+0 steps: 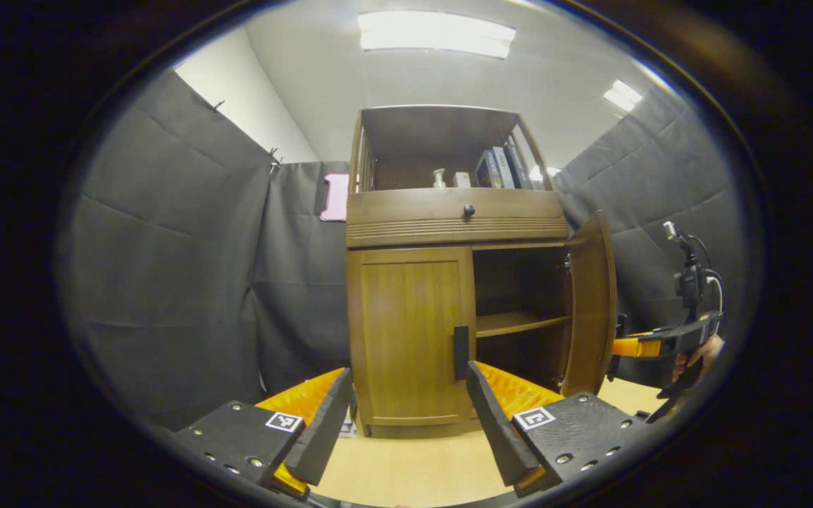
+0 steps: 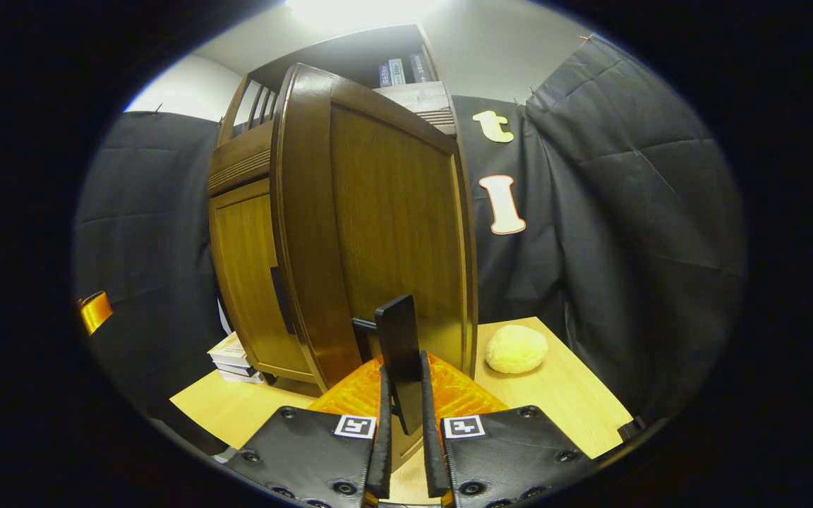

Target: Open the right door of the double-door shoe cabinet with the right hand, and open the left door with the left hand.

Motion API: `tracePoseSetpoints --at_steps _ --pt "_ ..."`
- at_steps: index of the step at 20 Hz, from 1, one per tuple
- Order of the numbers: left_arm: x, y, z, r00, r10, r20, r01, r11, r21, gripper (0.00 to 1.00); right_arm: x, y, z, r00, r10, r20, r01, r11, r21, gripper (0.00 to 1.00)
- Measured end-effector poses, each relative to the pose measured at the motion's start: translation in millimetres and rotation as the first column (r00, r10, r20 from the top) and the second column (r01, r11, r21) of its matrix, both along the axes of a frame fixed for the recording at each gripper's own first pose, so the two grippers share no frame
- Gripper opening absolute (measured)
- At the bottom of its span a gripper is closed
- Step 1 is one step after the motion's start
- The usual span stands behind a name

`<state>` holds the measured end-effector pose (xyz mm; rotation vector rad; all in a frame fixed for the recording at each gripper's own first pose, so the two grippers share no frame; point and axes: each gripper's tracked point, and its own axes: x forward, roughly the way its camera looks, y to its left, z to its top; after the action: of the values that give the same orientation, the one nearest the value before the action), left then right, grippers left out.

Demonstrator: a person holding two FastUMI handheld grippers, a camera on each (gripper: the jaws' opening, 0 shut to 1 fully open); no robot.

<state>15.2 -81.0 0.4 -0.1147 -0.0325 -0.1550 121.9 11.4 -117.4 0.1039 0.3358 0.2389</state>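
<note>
The cabinet (image 1: 459, 271) stands on the tabletop (image 1: 413, 473), in the middle of the booth and facing the left claw. It has an open top shelf with some books (image 1: 502, 168), a drawer (image 1: 456, 212) below this, and the two doors at the bottom.

The right door (image 1: 590, 307) is already swung out wide; in the left claw view its edge points toward the camera, and the inside shelf (image 1: 519, 322) is visible behind it. In the right claw view the same door (image 2: 378, 226) is very near. So I judge the first half of the task is done, or almost done.

The left door (image 1: 410, 339) is closed, flat against the cabinet front. Its handle (image 1: 461, 351) sits at the inner edge. This half is not yet done.

The right claw (image 2: 406, 430) is clamped on the right door handle (image 2: 399, 353): both fingers press on the bar from the two sides. In the left claw view this claw (image 1: 650, 346) shows at the far right, beside the open door, with a hand (image 1: 696, 356) holding it.

The left claw (image 1: 410, 416) is wide apart and holds nothing. It is near the left door but not touching it, and the handle shows just beside its right finger (image 1: 495, 423).

A pale round thing (image 2: 516, 348) lies on the tabletop to the right of the cabinet.
</note>
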Motion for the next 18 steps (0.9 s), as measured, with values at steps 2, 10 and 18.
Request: tracePoseSetpoints --at_steps 2,10,18 --pt "1 -8 1 1.0 -0.01 -0.002 0.01 1.0 -0.004 0.94 0 -10 0 1.0 -0.013 -0.002 0.013 1.0 0.001 0.21" --pt "4 -39 4 0.999 -0.052 -0.002 0.052 0.999 0.005 0.94 -6 -35 -9 0.999 -0.044 -0.001 0.044 0.999 -0.009 0.2" --pt "5 -51 8 0.997 -0.075 0.001 0.075 0.997 0.023 0.94 5 -77 -5 0.996 -0.092 -0.005 0.092 0.996 -0.013 0.12"
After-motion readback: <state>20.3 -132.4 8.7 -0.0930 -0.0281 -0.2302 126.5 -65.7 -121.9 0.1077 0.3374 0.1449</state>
